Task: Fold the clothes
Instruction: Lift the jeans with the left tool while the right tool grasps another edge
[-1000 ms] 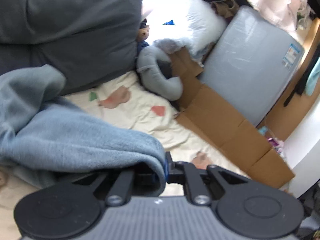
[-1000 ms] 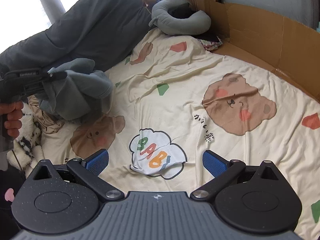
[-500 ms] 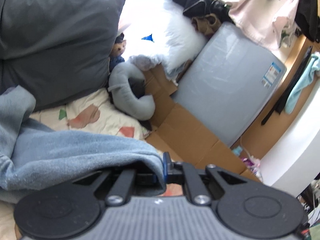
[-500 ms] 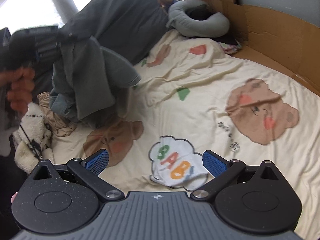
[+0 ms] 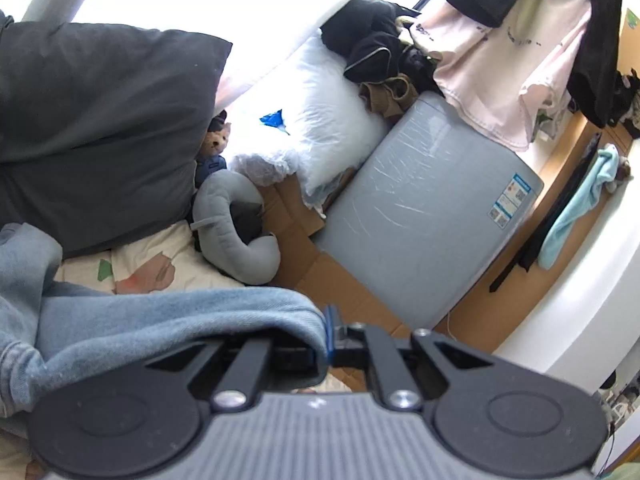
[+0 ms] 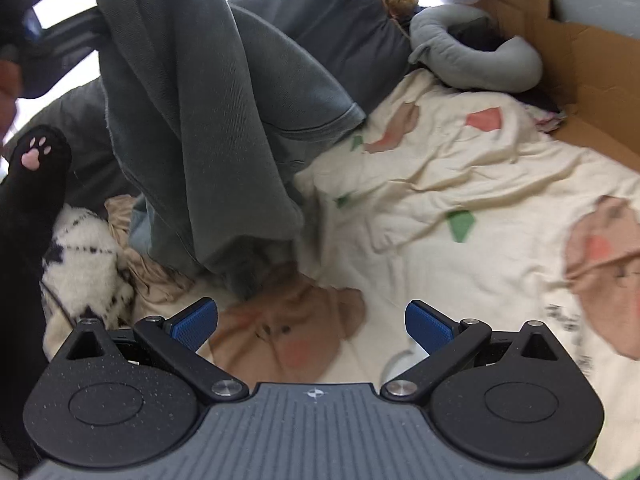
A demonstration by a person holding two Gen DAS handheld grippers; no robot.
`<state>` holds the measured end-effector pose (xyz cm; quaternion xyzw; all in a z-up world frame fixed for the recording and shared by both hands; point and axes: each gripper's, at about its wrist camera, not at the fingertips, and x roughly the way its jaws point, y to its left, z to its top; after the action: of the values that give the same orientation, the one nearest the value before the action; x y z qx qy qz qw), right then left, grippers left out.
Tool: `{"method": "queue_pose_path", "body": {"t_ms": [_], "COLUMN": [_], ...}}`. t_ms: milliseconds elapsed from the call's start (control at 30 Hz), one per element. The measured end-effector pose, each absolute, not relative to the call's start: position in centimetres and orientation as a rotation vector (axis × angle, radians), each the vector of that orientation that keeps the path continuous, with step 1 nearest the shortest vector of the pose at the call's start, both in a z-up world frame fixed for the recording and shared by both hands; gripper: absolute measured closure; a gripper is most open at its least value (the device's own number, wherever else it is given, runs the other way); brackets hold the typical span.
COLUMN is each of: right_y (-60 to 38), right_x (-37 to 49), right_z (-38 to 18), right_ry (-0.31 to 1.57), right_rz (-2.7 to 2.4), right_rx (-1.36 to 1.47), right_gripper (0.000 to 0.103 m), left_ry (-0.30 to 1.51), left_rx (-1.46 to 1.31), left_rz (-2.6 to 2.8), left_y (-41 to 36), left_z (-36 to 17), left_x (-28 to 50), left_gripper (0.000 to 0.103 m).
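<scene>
A blue-grey garment drapes over my left gripper, which is shut on a fold of it with the blue pads pressed together. In the right wrist view the same garment hangs in a long bunch from the upper left. Its lower end rests on the cream cartoon bedsheet. My right gripper is open, low over the sheet just in front of that lower end, with nothing between its blue pads.
A dark grey pillow and a grey neck pillow lie at the bed's head. Cardboard and a wrapped grey panel line the right side. A beige cloth, a white fluffy item and a black paw plush lie at left.
My left gripper has risen, lifting the garment off the bed until it hangs long. My right gripper has moved left across the sheet towards the garment's lower end, still open.
</scene>
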<state>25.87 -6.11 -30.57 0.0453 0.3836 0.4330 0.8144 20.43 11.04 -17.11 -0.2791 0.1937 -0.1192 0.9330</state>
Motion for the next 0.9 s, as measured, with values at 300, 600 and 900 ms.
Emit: {"method": "queue_pose_path", "body": {"t_ms": [300,600,900], "right_y": [1.9,8.6,11.7], "right_x": [26.3,25.9,27.9], "right_z": [-32.9,-35.3,-37.2], "right_ry": [0.788,0.818,0.824], "right_rz": [1.016,0.983,0.941], "right_rx": [0.257,0.425,0.430], "right_gripper": [0.008,0.026,0.098], "left_ry": [0.357,0.319,0.300], "left_rx": [-0.593,-0.605,-0.642], "left_rz": [-0.236,-0.220,-0.185], "left_y": [13.1,15.5,17.0], "left_z": [-16.8,-16.4,-16.6], "left_x": [19.6,18.9,18.2], "left_gripper": [0.098,0.098,0.098]}}
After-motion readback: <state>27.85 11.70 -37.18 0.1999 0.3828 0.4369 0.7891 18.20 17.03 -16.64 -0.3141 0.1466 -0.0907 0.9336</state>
